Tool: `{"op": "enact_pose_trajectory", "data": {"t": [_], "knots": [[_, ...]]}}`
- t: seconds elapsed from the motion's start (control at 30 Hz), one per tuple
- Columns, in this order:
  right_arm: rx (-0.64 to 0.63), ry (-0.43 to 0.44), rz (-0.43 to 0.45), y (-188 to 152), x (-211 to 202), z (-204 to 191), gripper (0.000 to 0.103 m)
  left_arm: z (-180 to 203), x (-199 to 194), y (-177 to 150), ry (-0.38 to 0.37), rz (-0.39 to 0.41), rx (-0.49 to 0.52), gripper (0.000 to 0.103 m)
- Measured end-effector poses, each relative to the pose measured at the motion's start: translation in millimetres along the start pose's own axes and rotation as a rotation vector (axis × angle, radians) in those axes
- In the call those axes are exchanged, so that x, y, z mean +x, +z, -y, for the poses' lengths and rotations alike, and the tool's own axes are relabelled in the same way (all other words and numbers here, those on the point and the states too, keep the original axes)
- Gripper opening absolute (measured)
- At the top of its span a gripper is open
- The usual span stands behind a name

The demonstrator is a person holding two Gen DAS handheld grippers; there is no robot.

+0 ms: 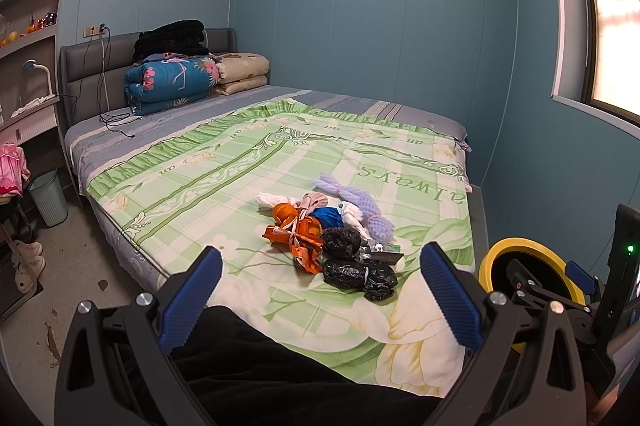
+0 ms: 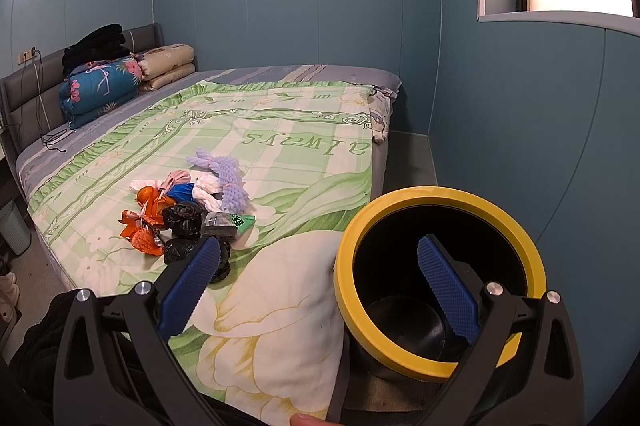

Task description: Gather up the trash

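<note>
Centrally in the left wrist frame, a heap of trash (image 1: pixel 332 246) on the green floral quilt (image 1: pixel 224 178) of the bed: orange bag (image 1: pixel 296 232), two black knotted bags (image 1: pixel 358 276), lilac foam net (image 1: pixel 356 204), white and pink bundles, a blue one, a small green-and-grey wrapper. Nothing from this heap between any fingers. At lower frame, left gripper (image 1: pixel 320 298) with blue pads wide apart, empty, above the near edge of the quilt and a dark cloth. At right edge, yellow-rimmed bin (image 1: pixel 520 266), partly hidden behind the other tool.

Seen from the right wrist, same trash pile (image 2: pixel 188 214) at middle left of the frame. Right gripper (image 2: pixel 320 286) also spread wide, holding nothing; its right pad in front of the black inside of the bin (image 2: pixel 440 194), its left pad over the quilt (image 2: pixel 280 290) near one black bag. Bin at lower right, just beside the bed corner. Folded blankets (image 2: pixel 104 86) against the headboard at upper left. A fingertip at bottom edge.
</note>
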State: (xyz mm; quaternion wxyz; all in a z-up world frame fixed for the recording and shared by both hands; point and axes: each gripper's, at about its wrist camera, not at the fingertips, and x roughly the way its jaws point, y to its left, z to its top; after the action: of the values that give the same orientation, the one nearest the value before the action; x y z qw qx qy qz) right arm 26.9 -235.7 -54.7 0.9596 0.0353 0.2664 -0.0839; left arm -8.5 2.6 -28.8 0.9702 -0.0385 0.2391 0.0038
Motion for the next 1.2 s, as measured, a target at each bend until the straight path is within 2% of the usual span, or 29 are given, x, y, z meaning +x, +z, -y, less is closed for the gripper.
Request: {"op": "enact_pose_trajectory", "data": {"t": [0.17,0.33,0.5,0.63,0.73,0.77,0.97,1.1,1.2], "knots": [[0.008,0.007,0.005,1.3,0.6,0.6,0.095,-2.1,2.3,0.3,-0.006,-0.008,-0.005,0.096],[-0.033,0.033,0.019,7.9,9.7,-4.1,0.095,-10.7,16.2,-1.1,-0.062,-0.076,-0.015,0.096],[-0.077,0.175,-0.053,12.6,35.2,-16.4,0.095,-31.3,34.4,4.9,-0.139,-0.145,-0.097,0.096],[-0.101,0.250,-0.073,14.8,53.4,-27.4,0.095,-41.5,62.0,7.5,-0.098,-0.210,-0.081,0.096],[-0.104,0.307,-0.136,16.1,73.2,-33.0,0.095,-51.4,87.0,8.7,-0.072,-0.259,-0.061,0.096],[-0.103,0.313,-0.153,15.2,79.3,-34.5,0.095,-56.6,99.2,8.8,-0.050,-0.276,-0.055,0.096],[-0.094,0.329,-0.264,13.2,119.2,-42.6,0.095,-81.2,161.4,14.9,-0.028,-0.375,-0.026,0.096],[-0.090,0.369,-0.365,19.7,148.7,-53.2,0.095,-91.4,199.7,24.8,-0.041,-0.404,-0.007,0.096],[-0.118,0.388,-0.409,35.7,165.6,-62.8,0.095,-100.1,225.3,33.0,-0.057,-0.391,-0.012,0.096]]}}
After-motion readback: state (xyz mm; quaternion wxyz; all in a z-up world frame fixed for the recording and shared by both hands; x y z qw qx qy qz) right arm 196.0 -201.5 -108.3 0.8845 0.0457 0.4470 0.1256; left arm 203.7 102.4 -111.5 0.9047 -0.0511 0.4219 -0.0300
